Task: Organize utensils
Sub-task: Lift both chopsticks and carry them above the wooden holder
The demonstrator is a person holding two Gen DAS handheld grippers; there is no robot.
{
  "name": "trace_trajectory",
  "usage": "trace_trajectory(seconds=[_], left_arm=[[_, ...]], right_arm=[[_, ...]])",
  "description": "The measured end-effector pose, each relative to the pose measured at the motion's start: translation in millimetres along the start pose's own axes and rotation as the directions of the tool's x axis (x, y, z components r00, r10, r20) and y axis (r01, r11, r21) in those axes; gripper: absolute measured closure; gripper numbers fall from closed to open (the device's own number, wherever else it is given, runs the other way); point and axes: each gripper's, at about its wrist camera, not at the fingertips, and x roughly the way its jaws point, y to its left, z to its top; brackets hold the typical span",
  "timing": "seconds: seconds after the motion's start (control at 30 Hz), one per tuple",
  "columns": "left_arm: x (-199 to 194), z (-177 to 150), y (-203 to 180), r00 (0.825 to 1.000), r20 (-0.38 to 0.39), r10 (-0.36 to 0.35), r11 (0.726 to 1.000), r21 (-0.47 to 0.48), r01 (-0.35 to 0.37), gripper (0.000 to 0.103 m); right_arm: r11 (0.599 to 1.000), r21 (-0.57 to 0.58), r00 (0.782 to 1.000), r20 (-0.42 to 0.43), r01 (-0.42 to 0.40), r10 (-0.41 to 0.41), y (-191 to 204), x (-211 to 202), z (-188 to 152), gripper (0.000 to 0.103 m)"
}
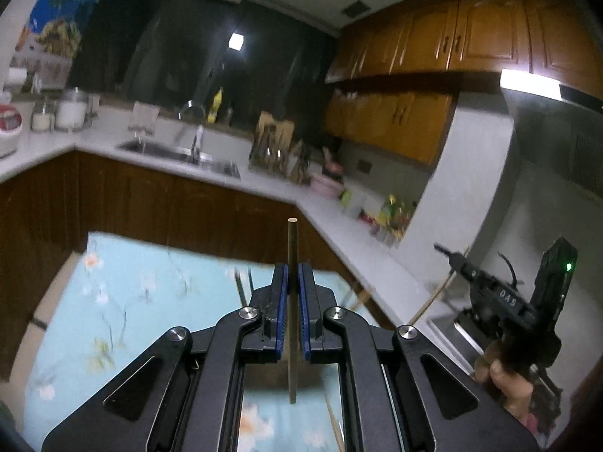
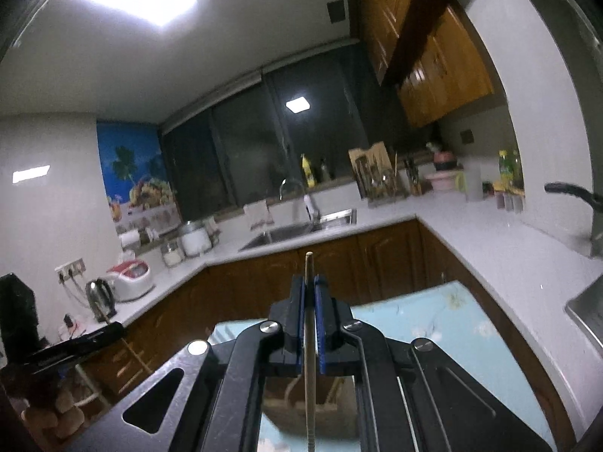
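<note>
Your left gripper has its jaws closed on a dark chopstick, which stands upright between the blue pads; its tip rises above the fingers and its lower end hangs below them. Your right gripper has its jaws closed on a pale chopstick, also upright, with the tip just above the fingers. Both grippers are lifted above the table with the light blue flowered cloth. In the left view, your right gripper appears on the right side, and a pale stick sticks out below it. On the cloth, more thin sticks lie at the far edge, blurred. Far behind are the white counter, the sink and the wooden rack with utensils.
</note>
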Motion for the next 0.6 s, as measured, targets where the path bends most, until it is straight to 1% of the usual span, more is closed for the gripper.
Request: trace_trajectory(seconds=[0.13, 0.2, 0.27, 0.37, 0.43, 0.6], left_arm=[[18, 23, 6, 0.998, 0.056, 0.017, 1.0, -0.02, -0.016, 0.098], [27, 27, 10, 0.997, 0.07, 0.02, 1.0, -0.026, -0.018, 0.098], [38, 28, 13, 0.995, 0.088, 0.044, 0.999, -0.021, -0.042, 0.098], [56, 17, 18, 0.993, 0.086, 0.075, 0.997, -0.019, -0.074, 0.098], [69, 6, 22, 0.993, 0.069, 0.095, 0.995, -0.022, -0.094, 0.098], [93, -27, 40, 0.992, 0.037, 0.121, 0.99, -0.076, -0.117, 0.098]], right_arm=[[1.0, 0.011, 0.999, 0.039, 0.006, -0.007, -2, 19, 12, 0.098], [1.0, 0.01, 0.998, 0.055, 0.012, -0.012, -2, 27, 14, 0.098], [1.0, 0.009, 0.998, 0.054, 0.018, -0.019, -3, 38, 13, 0.098], [0.999, 0.008, 0.997, 0.064, 0.04, -0.04, -6, 51, 4, 0.098], [0.999, 0.019, 0.997, 0.059, 0.047, -0.048, -9, 59, -6, 0.098], [0.997, 0.027, 0.996, 0.054, 0.071, -0.072, -17, 69, -32, 0.098]])
